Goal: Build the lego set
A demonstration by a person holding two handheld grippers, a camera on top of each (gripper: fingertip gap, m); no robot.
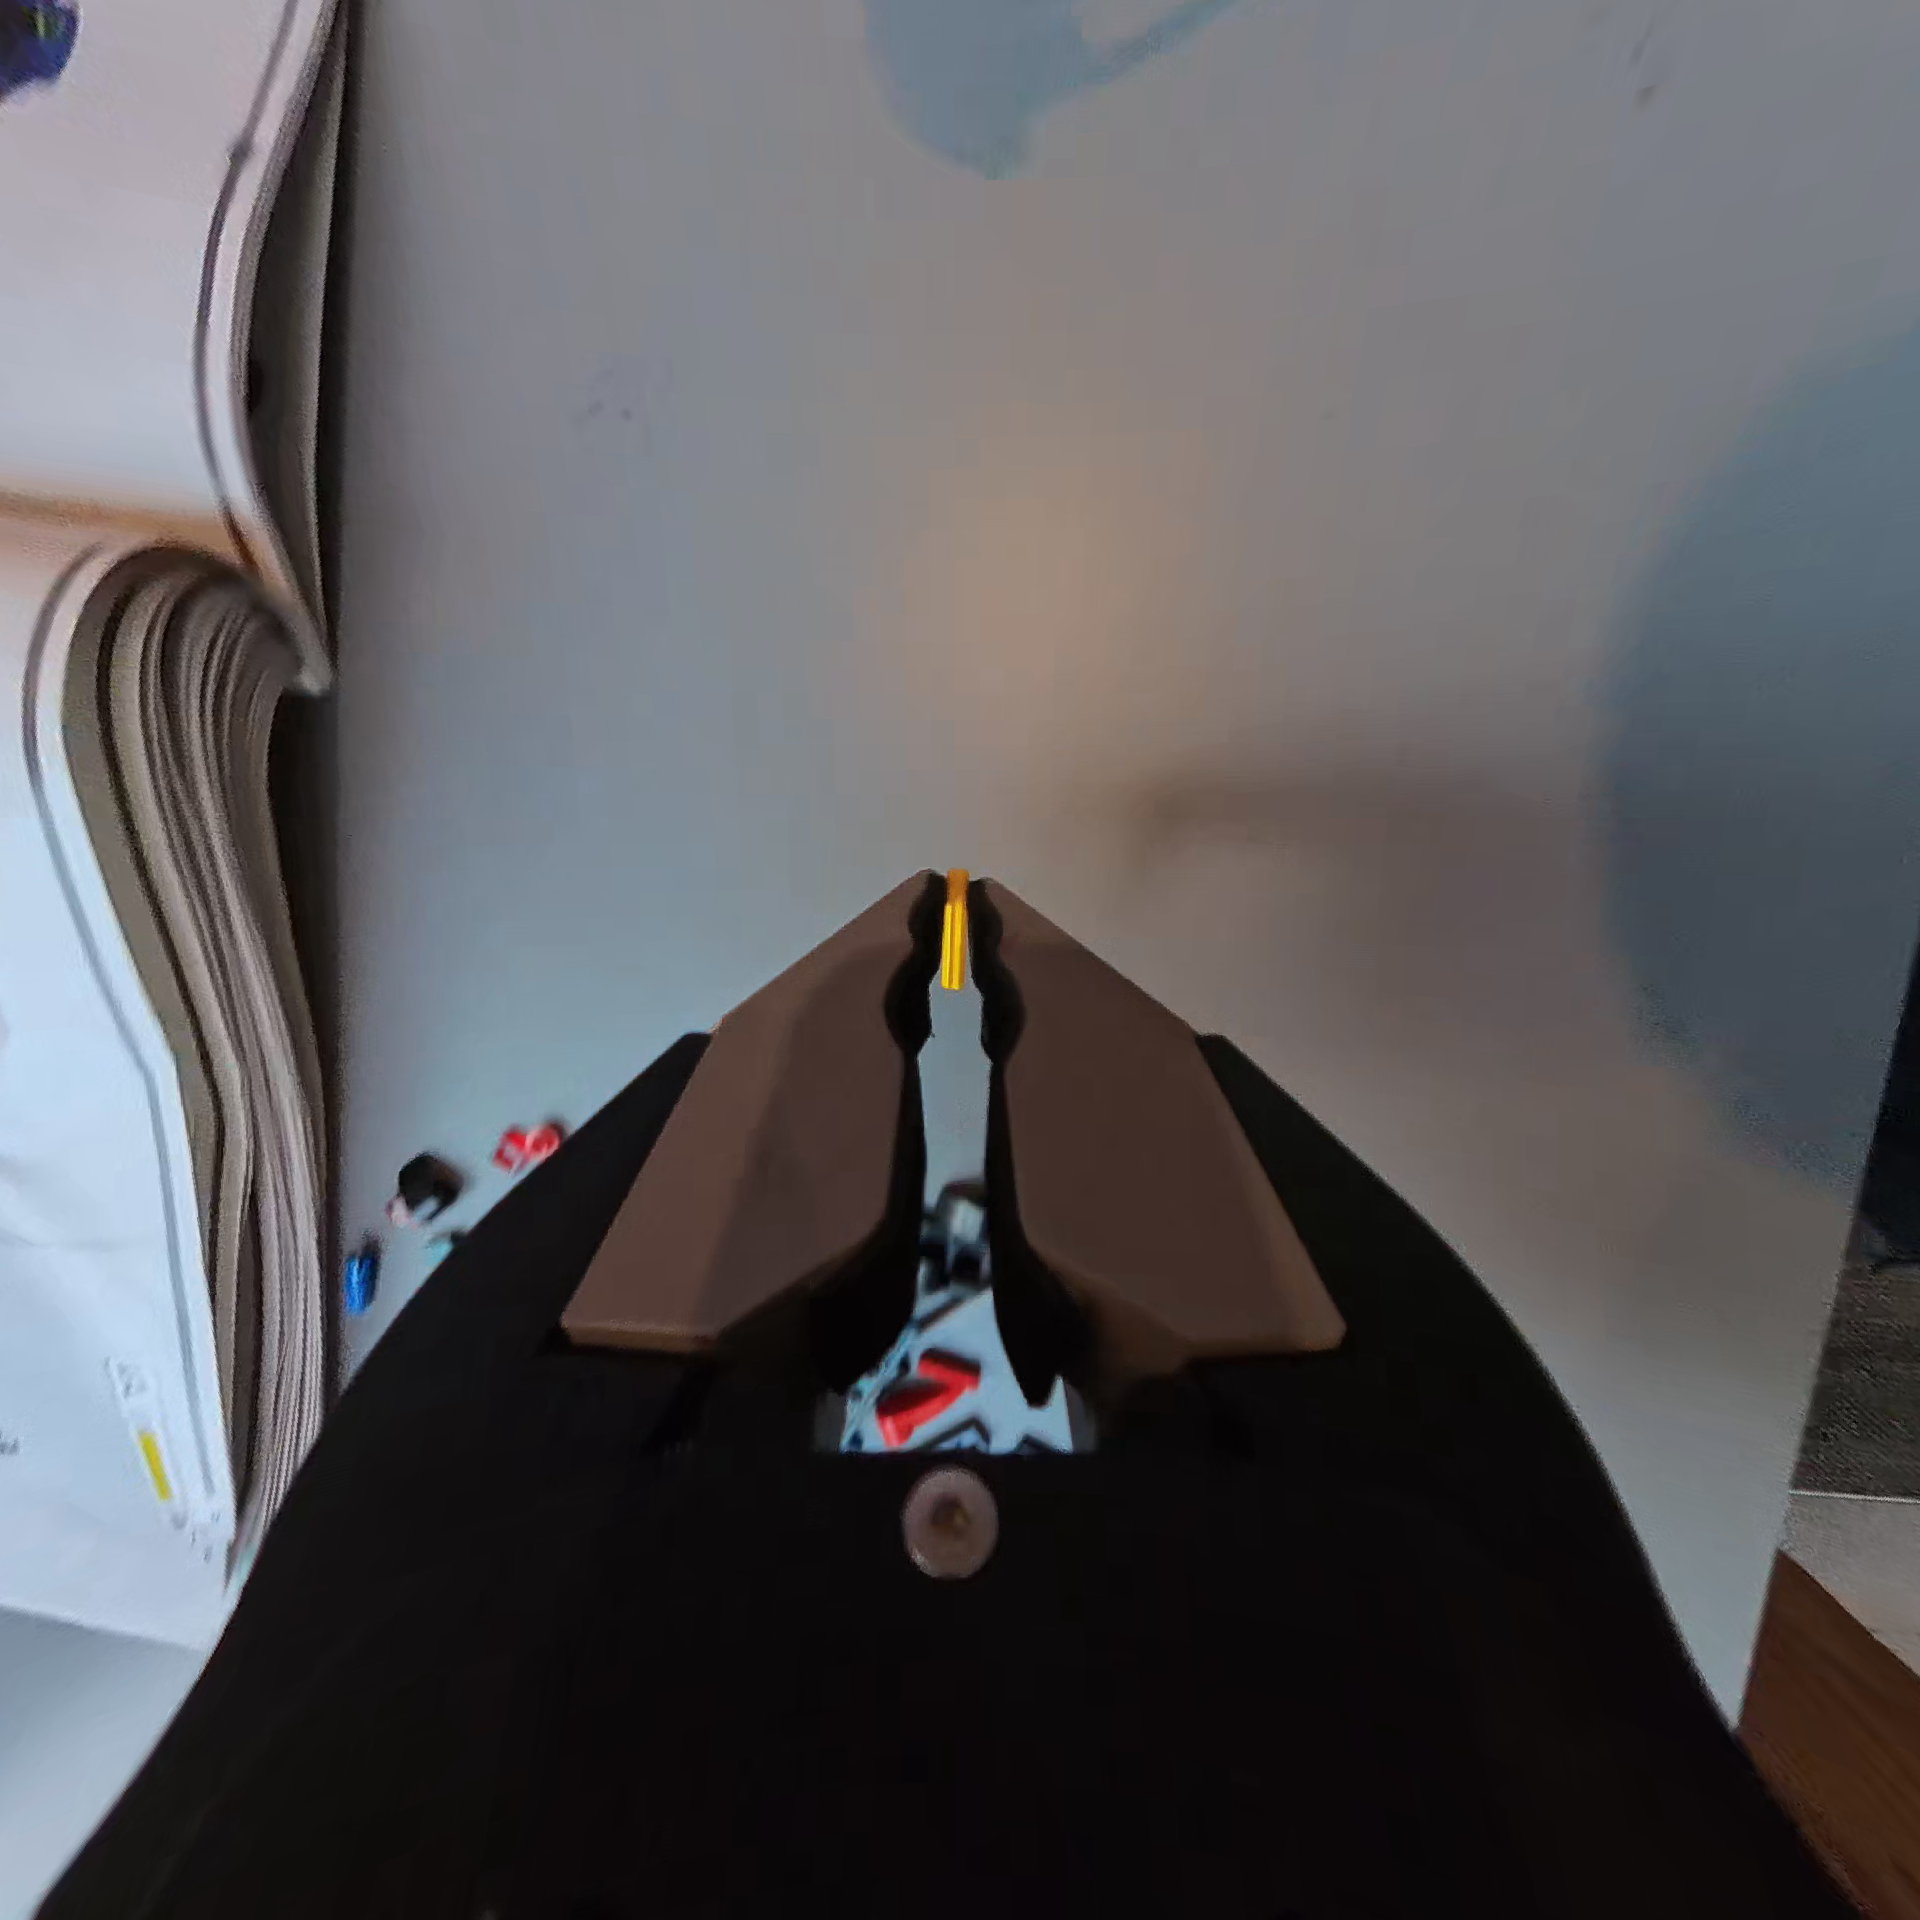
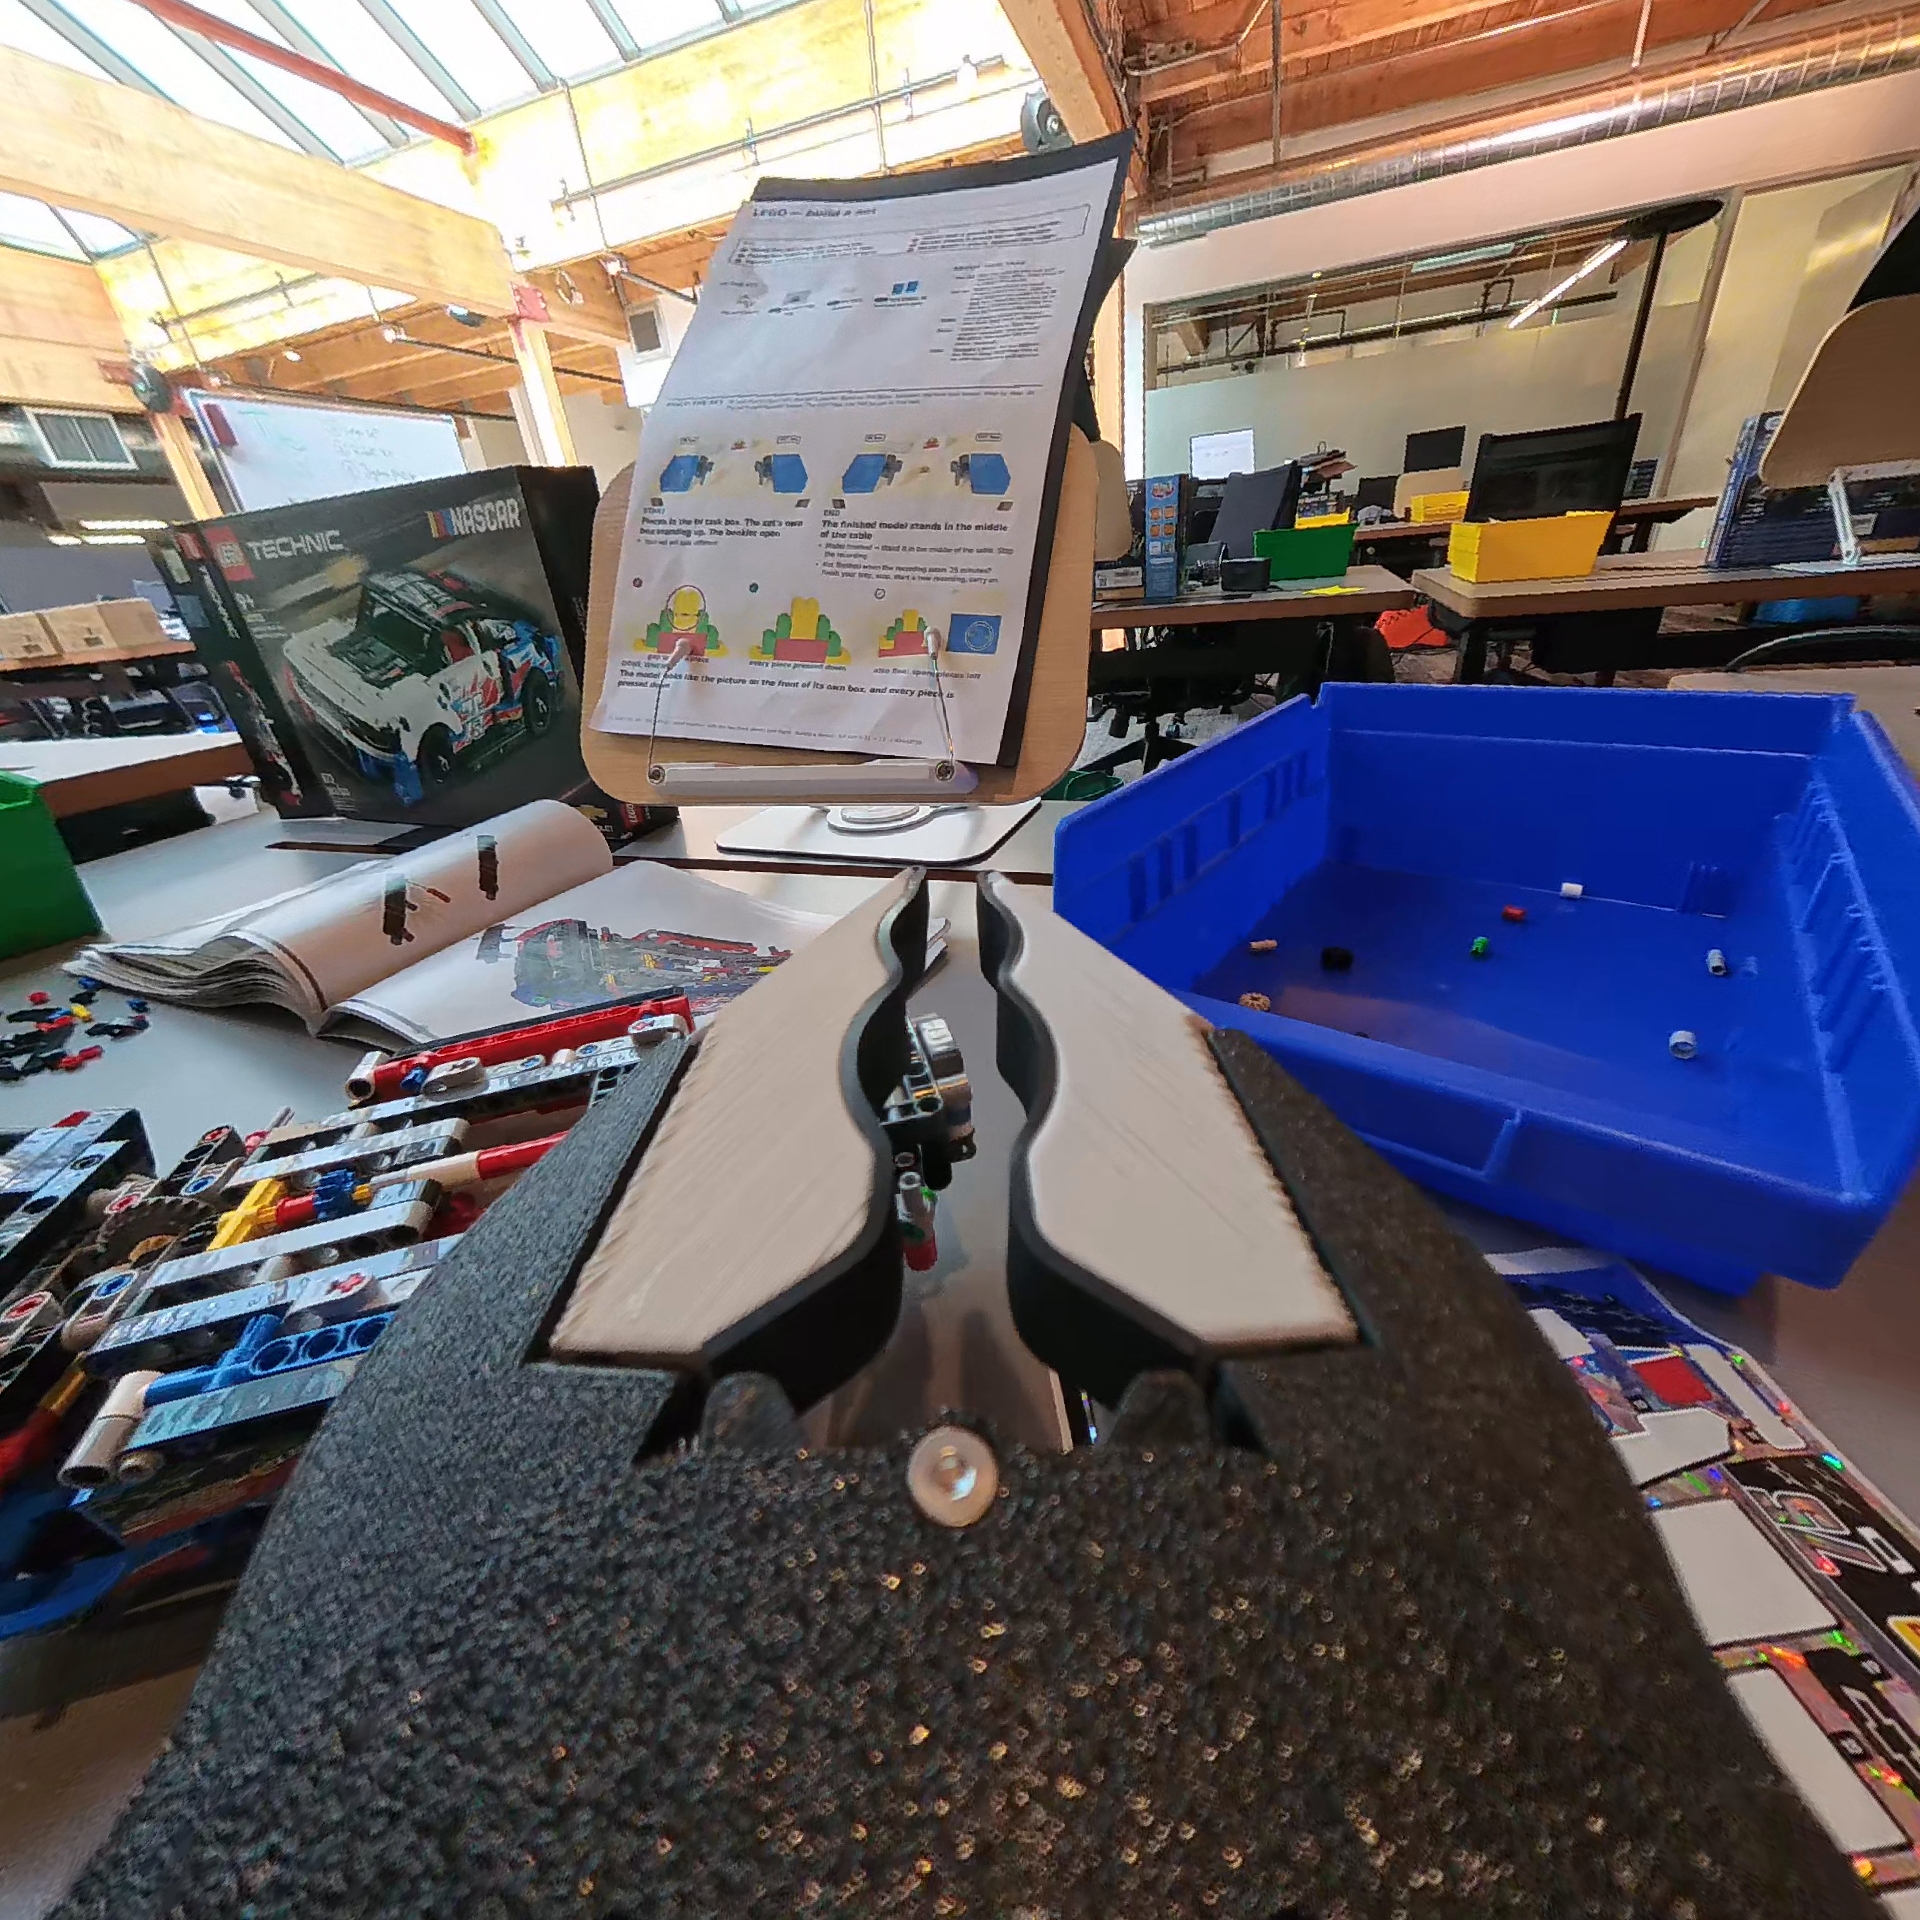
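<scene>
Lego chassis (image 2: 239,1236), half built, lies at the lower left of the right wrist view.

Nearest, the right gripper (image 2: 951,894) stands slightly parted, holding nothing I can make out (a small dark subassembly (image 2: 930,1101) shows through the gap). The left gripper (image 1: 954,883) pinches a thin yellow piece (image 1: 954,930) over the bare table (image 1: 1143,468), probably carrying it for fitting. Farther back, the open booklet (image 2: 416,935) and blue bin (image 2: 1558,987) sit within reach.

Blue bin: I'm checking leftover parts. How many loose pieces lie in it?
8 on the blue bin floor: tan piece, black piece, tan gear at left; red piece, white piece, green piece mid; two grey pieces at right. Near wall may hide more.
</scene>
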